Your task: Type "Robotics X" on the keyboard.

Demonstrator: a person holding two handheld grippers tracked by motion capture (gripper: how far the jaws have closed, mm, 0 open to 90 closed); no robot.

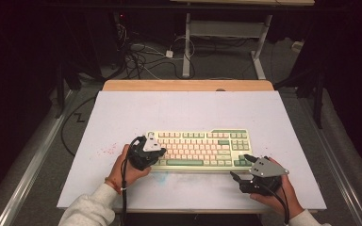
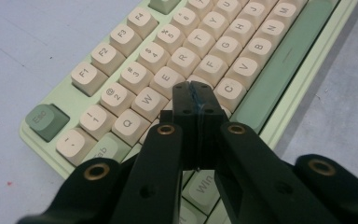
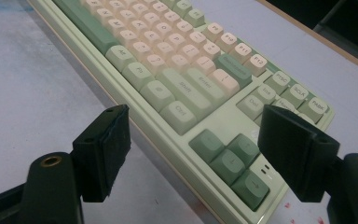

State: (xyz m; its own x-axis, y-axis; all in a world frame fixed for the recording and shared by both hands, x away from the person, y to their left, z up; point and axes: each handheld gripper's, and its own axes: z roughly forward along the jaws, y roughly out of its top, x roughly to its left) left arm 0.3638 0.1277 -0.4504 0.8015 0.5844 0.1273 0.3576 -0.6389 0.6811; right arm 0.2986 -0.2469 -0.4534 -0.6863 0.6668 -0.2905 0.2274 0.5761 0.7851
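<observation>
The keyboard (image 1: 200, 149) had a pale green case, cream letter keys with dark grey legends, and sage green modifier keys, Esc key (image 2: 46, 122), space bar (image 2: 279, 63) and arrow keys (image 3: 233, 161). The table (image 1: 122, 117) was pale lavender-white with small red specks and a light wooden far edge. Both grippers (image 1: 147, 151) (image 1: 245, 165) were black, each topped by a grey plate. The sleeves (image 1: 87, 209) were off-white.

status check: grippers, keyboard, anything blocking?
Left gripper shut, tips over keyboard letter keys. Right gripper open, empty, at arrow-key corner. Nothing blocking.
</observation>
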